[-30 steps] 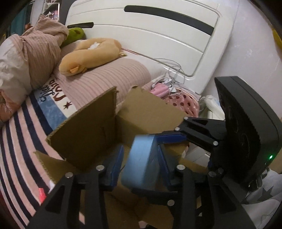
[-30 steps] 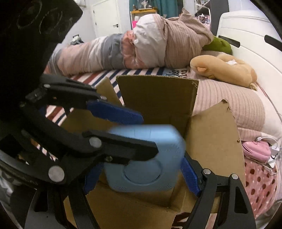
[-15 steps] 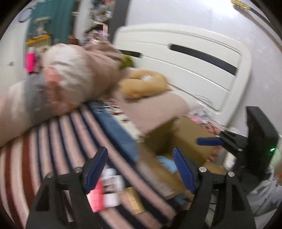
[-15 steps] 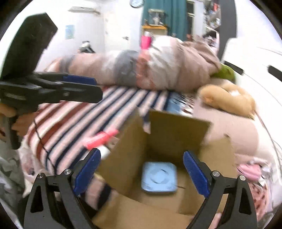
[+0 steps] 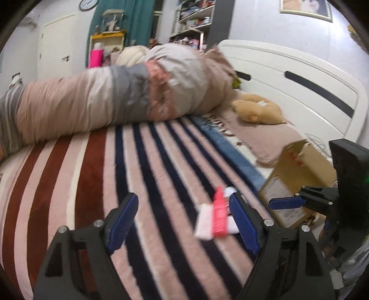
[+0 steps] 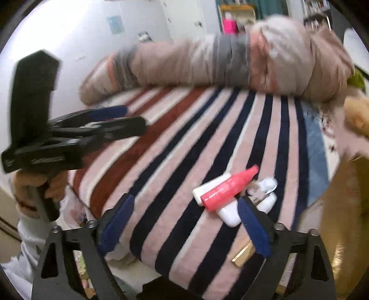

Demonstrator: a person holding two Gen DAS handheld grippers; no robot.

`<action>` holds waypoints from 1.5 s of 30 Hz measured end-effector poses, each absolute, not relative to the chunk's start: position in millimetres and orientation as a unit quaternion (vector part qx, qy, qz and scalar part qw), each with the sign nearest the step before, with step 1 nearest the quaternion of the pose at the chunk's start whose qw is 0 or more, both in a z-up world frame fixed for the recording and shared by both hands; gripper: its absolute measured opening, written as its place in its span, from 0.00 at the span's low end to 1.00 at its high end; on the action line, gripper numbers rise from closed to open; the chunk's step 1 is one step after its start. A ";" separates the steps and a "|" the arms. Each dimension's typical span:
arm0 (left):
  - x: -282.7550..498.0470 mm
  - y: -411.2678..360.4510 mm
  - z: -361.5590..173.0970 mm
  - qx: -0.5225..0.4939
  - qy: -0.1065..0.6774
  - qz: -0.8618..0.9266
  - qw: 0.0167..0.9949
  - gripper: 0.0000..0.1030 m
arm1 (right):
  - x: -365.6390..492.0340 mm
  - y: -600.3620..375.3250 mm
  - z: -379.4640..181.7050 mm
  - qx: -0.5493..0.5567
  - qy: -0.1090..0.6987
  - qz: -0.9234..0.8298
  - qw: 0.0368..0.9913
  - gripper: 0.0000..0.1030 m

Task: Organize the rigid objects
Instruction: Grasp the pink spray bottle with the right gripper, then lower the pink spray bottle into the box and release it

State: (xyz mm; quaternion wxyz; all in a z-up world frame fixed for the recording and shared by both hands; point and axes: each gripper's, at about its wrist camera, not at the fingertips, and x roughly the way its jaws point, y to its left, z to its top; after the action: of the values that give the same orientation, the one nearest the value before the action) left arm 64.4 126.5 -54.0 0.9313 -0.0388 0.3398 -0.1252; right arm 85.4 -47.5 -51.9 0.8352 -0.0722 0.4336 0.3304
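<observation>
Pink tube (image 6: pixel 228 188) — glossy, tapered, atop white cases (image 6: pixel 227 213)

A home bedroom. A bed with a striped blanket (image 5: pixel 143 175) and a white headboard (image 5: pixel 299 87) carries a rolled duvet (image 5: pixel 115 101) and a tan plush toy (image 5: pixel 258 110). Behind stand cluttered shelves (image 5: pixel 191 18), a teal curtain (image 5: pixel 138 20), a white door (image 5: pixel 55 46), a wall clock (image 5: pixel 85 3) and a framed picture (image 5: pixel 306 9).
</observation>
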 end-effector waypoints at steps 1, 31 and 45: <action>66.6 131.7 -63.3 -0.041 0.344 -0.124 0.930 0.76 | 95.1 -43.2 -63.4 -0.063 0.450 0.321 0.831 0.79; 105.4 122.8 -129.5 -0.123 0.376 -0.237 0.887 0.76 | 105.4 -23.2 -115.9 -0.106 0.429 0.331 0.834 0.26; 54.9 65.2 -15.2 -0.099 0.269 -0.304 0.908 0.38 | 37.0 -62.8 -23.9 -0.080 0.296 0.399 0.864 0.26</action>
State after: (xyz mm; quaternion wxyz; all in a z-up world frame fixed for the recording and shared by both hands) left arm 54.9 65.2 -15.2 0.9084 -0.0994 0.2688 -0.3045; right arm 37.0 -62.8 -23.9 0.8640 -0.0795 0.2963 0.3992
